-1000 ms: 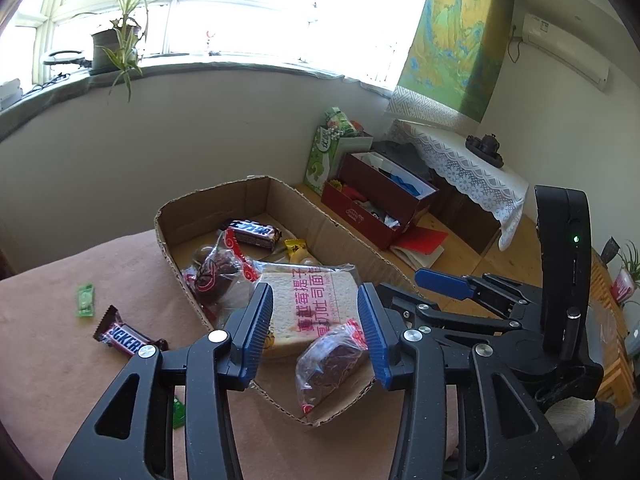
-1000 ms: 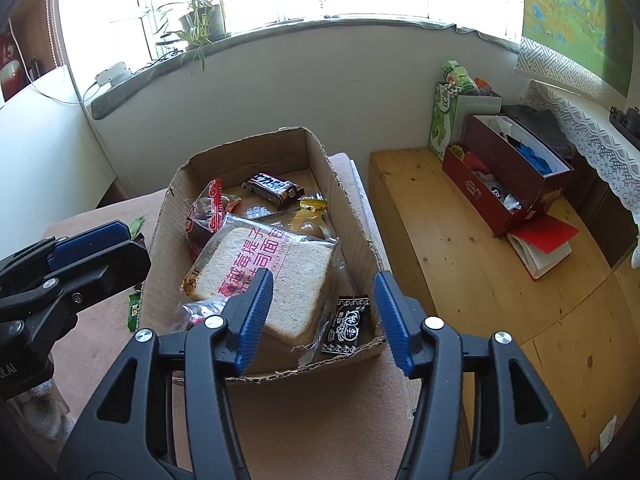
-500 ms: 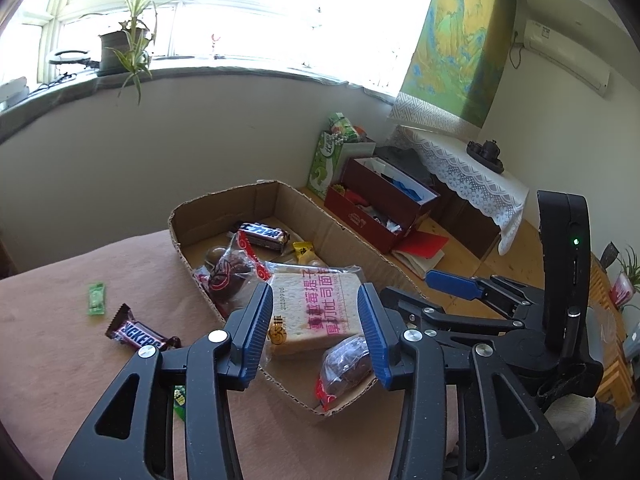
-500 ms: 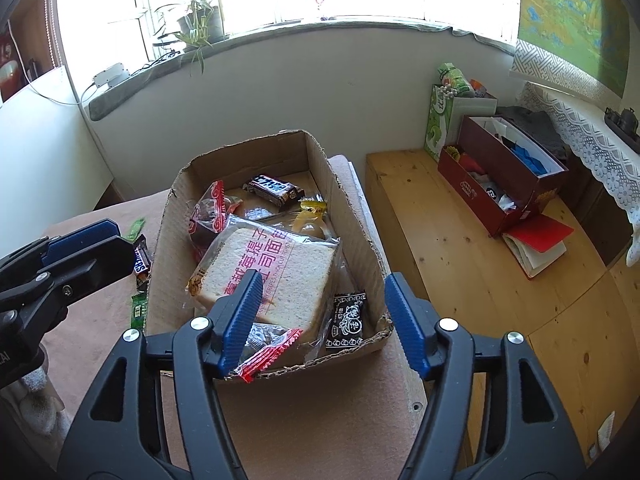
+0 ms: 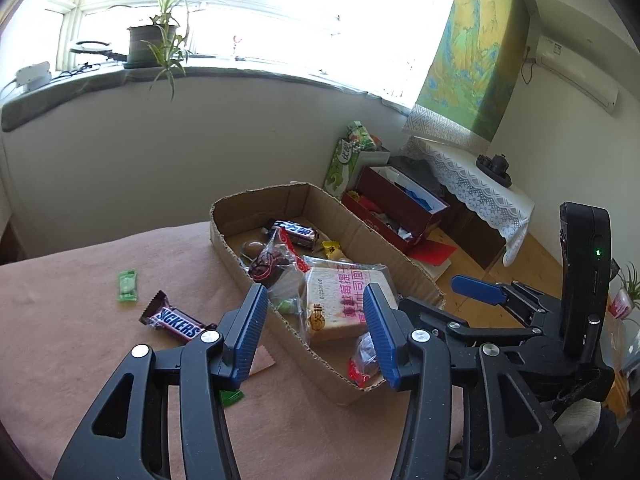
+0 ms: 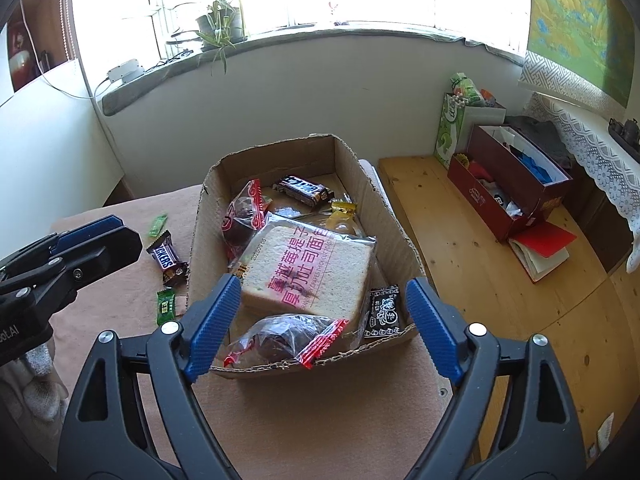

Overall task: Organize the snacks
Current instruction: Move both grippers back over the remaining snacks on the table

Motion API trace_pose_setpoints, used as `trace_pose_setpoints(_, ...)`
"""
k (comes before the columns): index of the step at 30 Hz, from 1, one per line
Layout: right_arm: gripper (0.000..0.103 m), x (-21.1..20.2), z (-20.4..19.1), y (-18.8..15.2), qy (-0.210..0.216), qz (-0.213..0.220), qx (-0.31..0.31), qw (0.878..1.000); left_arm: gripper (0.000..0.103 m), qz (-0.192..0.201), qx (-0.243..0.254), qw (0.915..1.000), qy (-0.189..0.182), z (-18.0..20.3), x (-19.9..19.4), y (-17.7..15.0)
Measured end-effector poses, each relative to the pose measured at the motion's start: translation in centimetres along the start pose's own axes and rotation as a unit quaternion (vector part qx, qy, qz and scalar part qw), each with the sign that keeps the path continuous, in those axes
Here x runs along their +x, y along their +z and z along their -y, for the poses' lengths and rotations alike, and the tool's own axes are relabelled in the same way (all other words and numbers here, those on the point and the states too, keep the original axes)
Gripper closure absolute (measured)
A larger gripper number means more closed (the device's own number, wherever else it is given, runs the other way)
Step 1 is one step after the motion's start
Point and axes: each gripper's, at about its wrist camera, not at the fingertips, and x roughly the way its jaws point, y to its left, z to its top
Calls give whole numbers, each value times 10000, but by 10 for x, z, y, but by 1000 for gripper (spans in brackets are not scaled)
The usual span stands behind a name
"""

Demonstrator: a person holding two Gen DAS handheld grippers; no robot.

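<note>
A cardboard box (image 6: 400,240) (image 5: 340,224) on the pink-brown table holds a bagged toast slice (image 6: 308,272) (image 5: 344,304), two bags of dark fruit (image 6: 288,340) (image 6: 242,220), a dark candy bar (image 6: 306,188) (image 5: 294,232), a yellow candy (image 6: 342,210) and a black packet (image 6: 384,312). A Snickers bar (image 5: 176,322) (image 6: 166,258) and green candies (image 5: 127,285) (image 6: 165,306) (image 6: 158,225) lie on the table left of the box. My left gripper (image 5: 314,328) is open and empty over the box's left wall. My right gripper (image 6: 320,316) is open and empty above the box's near end.
A wooden bench (image 6: 460,248) stands right of the table, with a dark red box (image 6: 512,184), a green carton (image 6: 456,120) and a red-covered book (image 6: 540,248) on it. A lace-covered table (image 5: 472,188) is at the far right. A potted plant (image 6: 220,20) stands on the windowsill.
Both grippers have pulled back and up from the box. The right jaws have opened wider. The dark fruit bag now lies at the box's near end. The left gripper's view has shifted left.
</note>
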Motion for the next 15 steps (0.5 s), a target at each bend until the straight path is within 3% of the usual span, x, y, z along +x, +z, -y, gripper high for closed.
trace_pose_setpoints(2, 16, -2, -7, -1, 29, 7, -21, 10000, 47, 25, -46, 10000, 50, -8, -4, -2)
trace_pose_setpoints(15, 16, -11, -69, -10, 554, 145, -443, 9974, 46, 95, -681, 9951, 717, -95, -32, -17)
